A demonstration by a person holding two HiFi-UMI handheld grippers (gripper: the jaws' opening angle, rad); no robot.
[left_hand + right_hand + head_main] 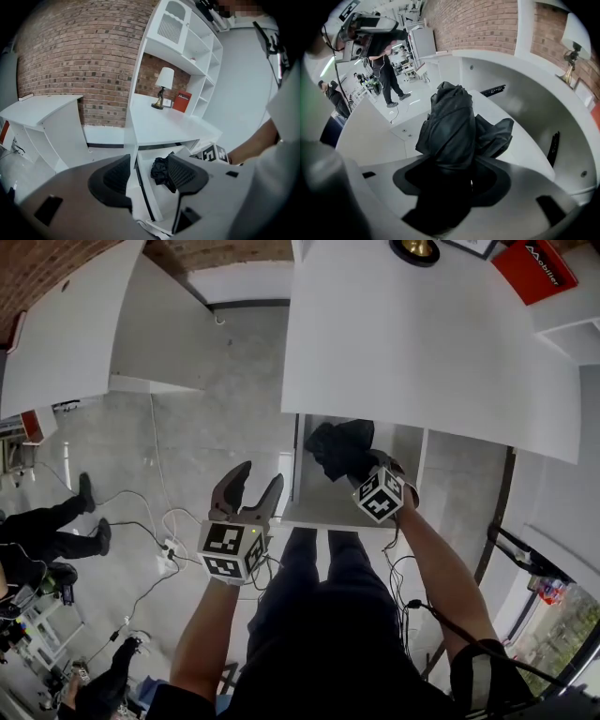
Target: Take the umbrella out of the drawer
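- The right gripper [359, 472] has its jaws clamped on a black folded umbrella [336, 444], holding it just above the open white drawer [314, 498].
- The left gripper [249, 486] hovers just left of the drawer, jaws apart and empty.

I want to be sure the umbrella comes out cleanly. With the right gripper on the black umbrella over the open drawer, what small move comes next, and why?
Probably raise the right gripper a little and draw it toward the person: its jaws are clamped on the umbrella, whose loose folds hang over the drawer, close to the desk top edge.
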